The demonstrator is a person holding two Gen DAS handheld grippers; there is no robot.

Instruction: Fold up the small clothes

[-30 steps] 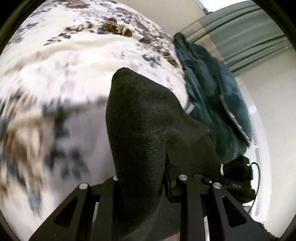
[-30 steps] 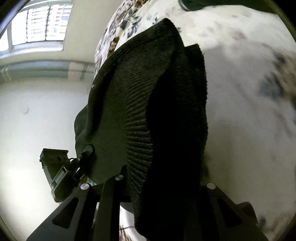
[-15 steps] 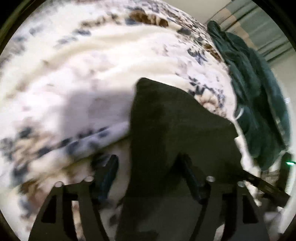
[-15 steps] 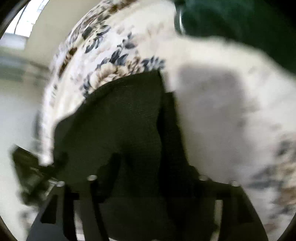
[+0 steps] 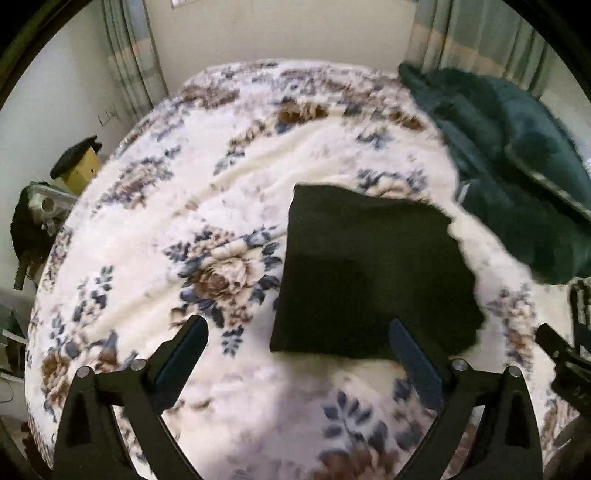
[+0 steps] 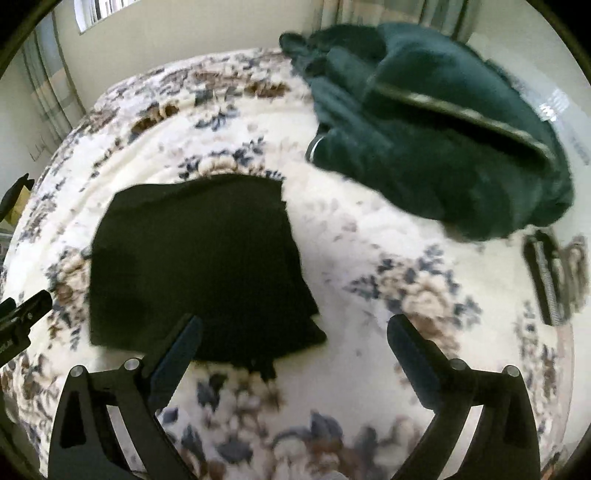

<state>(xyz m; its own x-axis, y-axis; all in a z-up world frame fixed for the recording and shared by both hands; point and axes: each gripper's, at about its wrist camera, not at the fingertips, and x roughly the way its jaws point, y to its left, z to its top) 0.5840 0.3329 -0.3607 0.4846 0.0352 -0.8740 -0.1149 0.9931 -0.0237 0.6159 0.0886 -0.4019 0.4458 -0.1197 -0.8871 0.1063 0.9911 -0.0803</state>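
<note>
1 black folded garment (image 5: 369,273) lies flat on the floral blanket (image 5: 229,206); 1 dark green blanket (image 5: 517,177) sits at its far right corner. Left gripper (image 5: 297,334) and right gripper (image 6: 293,332) are both spread, holding nothing.

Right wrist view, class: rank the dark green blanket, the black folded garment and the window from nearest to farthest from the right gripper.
1. Black folded garment: lying flat on the floral bedspread, just ahead of the right gripper, towards its left finger.
2. Dark green blanket: heaped farther back, on the right.
3. Window: on the wall beyond the bed, upper left.
</note>
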